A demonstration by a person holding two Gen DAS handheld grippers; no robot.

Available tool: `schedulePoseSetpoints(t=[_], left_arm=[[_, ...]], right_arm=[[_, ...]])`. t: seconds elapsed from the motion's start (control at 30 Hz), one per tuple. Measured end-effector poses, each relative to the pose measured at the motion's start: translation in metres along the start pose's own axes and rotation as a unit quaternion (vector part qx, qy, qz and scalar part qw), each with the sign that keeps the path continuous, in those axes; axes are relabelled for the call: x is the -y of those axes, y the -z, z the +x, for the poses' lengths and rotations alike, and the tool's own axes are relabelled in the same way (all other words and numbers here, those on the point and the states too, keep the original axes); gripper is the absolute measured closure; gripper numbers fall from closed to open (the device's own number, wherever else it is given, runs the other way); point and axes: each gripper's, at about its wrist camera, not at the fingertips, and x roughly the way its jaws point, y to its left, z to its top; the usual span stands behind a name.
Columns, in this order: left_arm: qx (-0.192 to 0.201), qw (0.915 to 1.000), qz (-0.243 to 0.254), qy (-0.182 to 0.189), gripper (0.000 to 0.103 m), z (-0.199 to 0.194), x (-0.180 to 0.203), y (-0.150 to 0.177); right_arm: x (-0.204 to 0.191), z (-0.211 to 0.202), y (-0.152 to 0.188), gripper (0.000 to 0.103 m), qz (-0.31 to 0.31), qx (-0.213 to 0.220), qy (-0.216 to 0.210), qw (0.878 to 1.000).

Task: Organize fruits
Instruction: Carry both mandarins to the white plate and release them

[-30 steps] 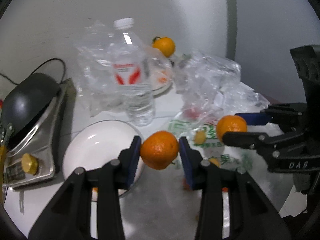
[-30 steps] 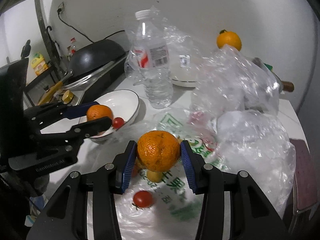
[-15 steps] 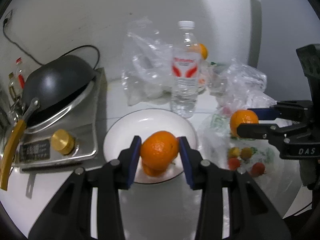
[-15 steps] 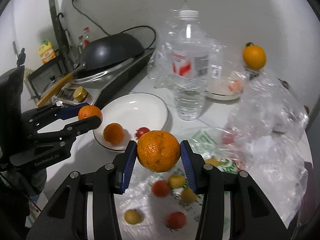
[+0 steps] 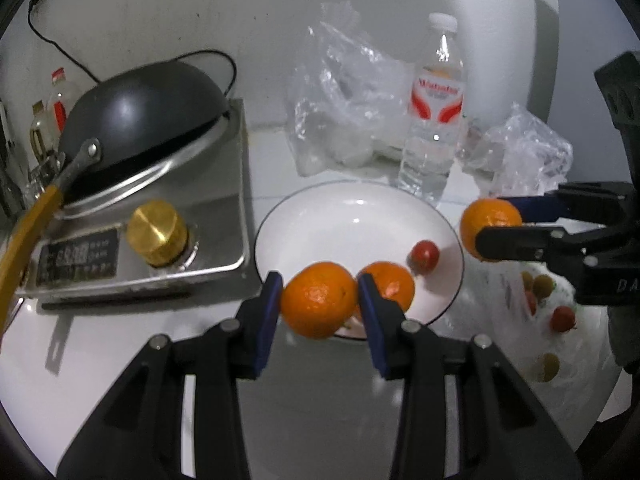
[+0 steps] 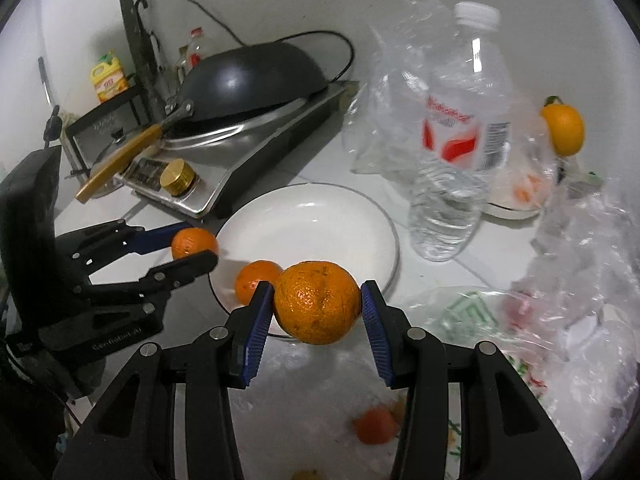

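Two oranges aloft, one clamped in each gripper. Far left, well apart from the action: a stove [image 5: 224,240] under a dark pan [image 5: 140,108]. Next along, the left gripper [image 5: 318,300], fingers clenched on the left orange [image 5: 316,306], pads pressing both flanks, hanging over the near rim of the white plate [image 5: 360,208]. Already lying on that plate: a loose orange [image 5: 394,284] just behind the right-hand finger, and a small red tomato [image 5: 424,254] beside it. Further right, the right gripper [image 6: 316,304], likewise clenched on the right orange [image 6: 316,300], poised at the plate's near edge, just beside the left gripper. Rightmost, the printed plastic bag [image 6: 472,312] with a few small fruits still on it, and a water bottle [image 5: 434,120] upright behind the plate. Changed within the last second: both grippers carried leftward off the bag and across to the plate, grip width unaltered (no slackening at either pair of pads). Meaning for the job, as a judgement: carrying all but finished, lowering and letting go onto bare plate probably next, with care not to drop onto the loose orange or nudge the tomato. As to pointing: nearly round fruit, so hardly any long axis; the right orange looking slightly squat, broadest across the fingers, flatter top to bottom. Stem end not clear on either orange, so impossible to say which way it faces.
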Motion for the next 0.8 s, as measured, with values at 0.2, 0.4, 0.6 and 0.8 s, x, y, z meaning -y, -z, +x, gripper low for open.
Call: schedulePoseSetpoints(t=[0.2, 0.4, 0.6, 0.8], left_arm=[[-0.007, 0.9999, 0.013, 0.003, 0.063, 0.014, 0.005, -0.002], [-0.014, 0.9997, 0.02, 0.003, 0.063, 0.026, 0.005, -0.005], [-0.012, 0.9997, 0.02, 0.0, 0.063, 0.03, 0.004, -0.008], [-0.014, 0.9998, 0.013, -0.001, 0.062, 0.032, 0.001, -0.009]], right_arm=[[-0.001, 0.022, 0.002, 0.056, 0.0, -0.023, -0.009, 1.0], [-0.002, 0.039, 0.004, 0.056, 0.001, -0.04, -0.015, 0.999], [-0.001, 0.047, 0.003, 0.056, 0.002, -0.043, -0.017, 0.999], [-0.002, 0.048, 0.002, 0.055, 0.001, -0.042, -0.01, 0.999]])
